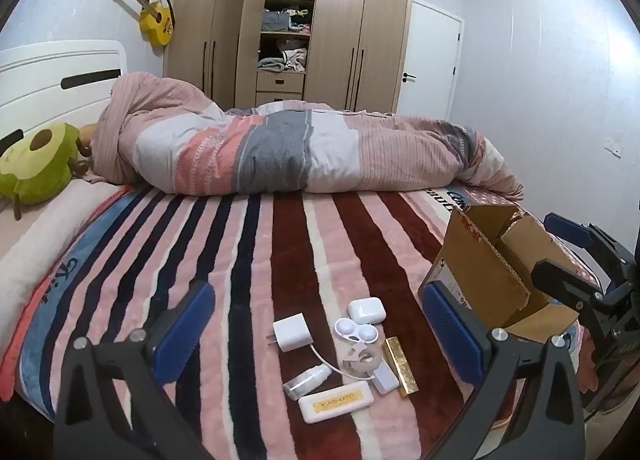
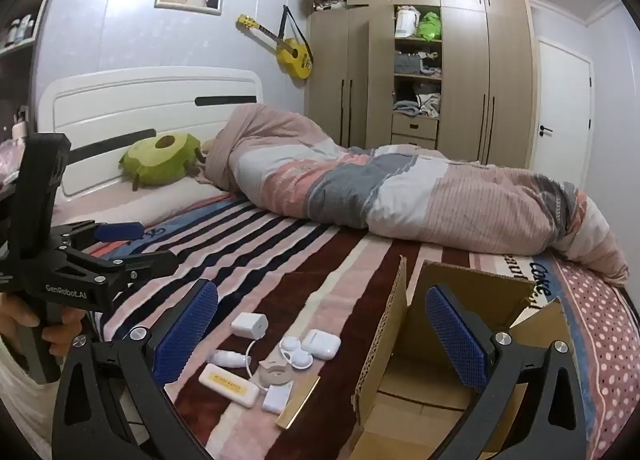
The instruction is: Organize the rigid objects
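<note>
Clutter is lying in a tight bunch on the striped blanket, just left of the open cardboard box. You are holding your left gripper above that bunch with its blue pads spread wide apart and gripping nothing. Your right gripper is hanging with its jaws just as wide, also empty, one pad over the blanket and the other over the box's open top. Within the bunch, the earbud case is sitting farthest from you, touching the white lens case. Left of those is lying the plug adapter, its cable running toward the tape dispenser. Beside the box is resting the gold bar, and nearest you the KATO-KATO case and small bottle
</note>
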